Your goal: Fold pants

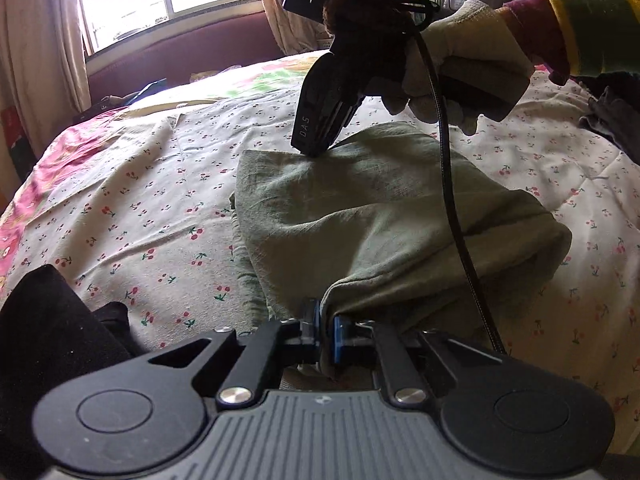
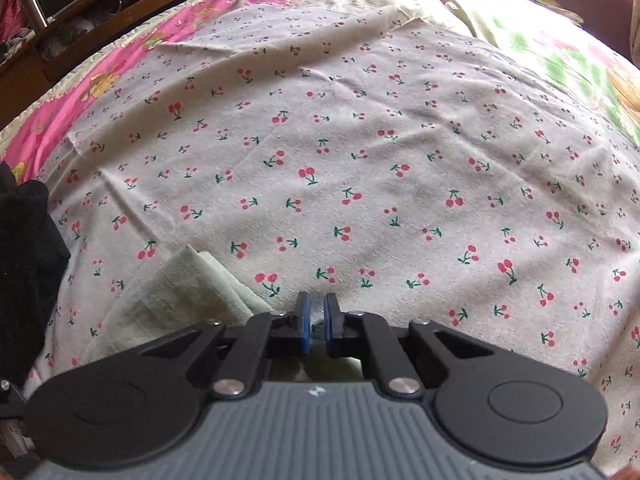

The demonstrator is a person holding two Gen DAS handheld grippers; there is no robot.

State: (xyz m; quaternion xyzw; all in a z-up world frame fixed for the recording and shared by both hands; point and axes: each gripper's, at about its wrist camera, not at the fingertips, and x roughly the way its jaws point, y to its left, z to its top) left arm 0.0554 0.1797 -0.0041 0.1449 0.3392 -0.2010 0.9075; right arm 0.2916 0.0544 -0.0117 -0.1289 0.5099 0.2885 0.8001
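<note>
Left gripper (image 1: 323,326) pinches the green pants' (image 1: 372,216) near edge — right gripper (image 1: 316,150) pinches their far edge.

pants (image 1: 384,216) on bedsheet (image 1: 160,208) | dark cloth (image 1: 44,340) left, maybe touching

Your right tool (image 2: 315,322) hides whatever fabric sits between its near-closed pads. The dark clothing (image 1: 612,116) is cut off by the left wrist picture's right edge, and the pants (image 2: 188,296) show only a corner.

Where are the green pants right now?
In the left wrist view, the green pants lie mid-frame on the cherry-print sheet, pinched by both tools.
</note>
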